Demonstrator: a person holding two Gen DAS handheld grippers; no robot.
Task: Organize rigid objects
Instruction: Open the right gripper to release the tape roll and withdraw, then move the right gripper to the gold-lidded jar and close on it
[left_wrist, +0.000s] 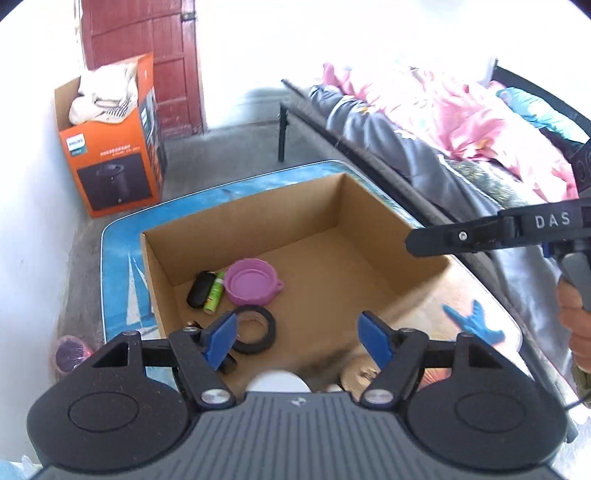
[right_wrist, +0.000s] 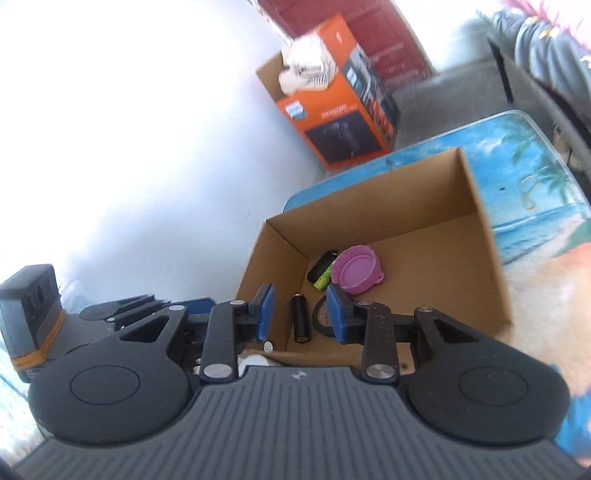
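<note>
An open cardboard box (left_wrist: 334, 206) stands on a beach-print table (left_wrist: 122, 280). On its floor lie a purple shallow bowl (left_wrist: 253, 282), a black oblong case (left_wrist: 199, 290), a green tube (left_wrist: 214, 291) and a black tape roll (left_wrist: 255, 328). A black cylinder (right_wrist: 301, 317) also lies there, near the front wall. My left gripper (left_wrist: 299, 339) hovers open over the box's near edge, nothing between its blue pads. My right gripper (right_wrist: 301, 314) is partly open above the box. The cylinder shows in the gap between its pads, lying on the box floor and untouched.
An orange carton (left_wrist: 110, 162) stuffed with cloth stands on the floor by a red door (left_wrist: 147, 55). A bed with pink bedding (left_wrist: 461, 110) runs along the table's right side. A blue starfish shape (left_wrist: 476, 325) and a white round item (left_wrist: 277, 382) sit outside the box.
</note>
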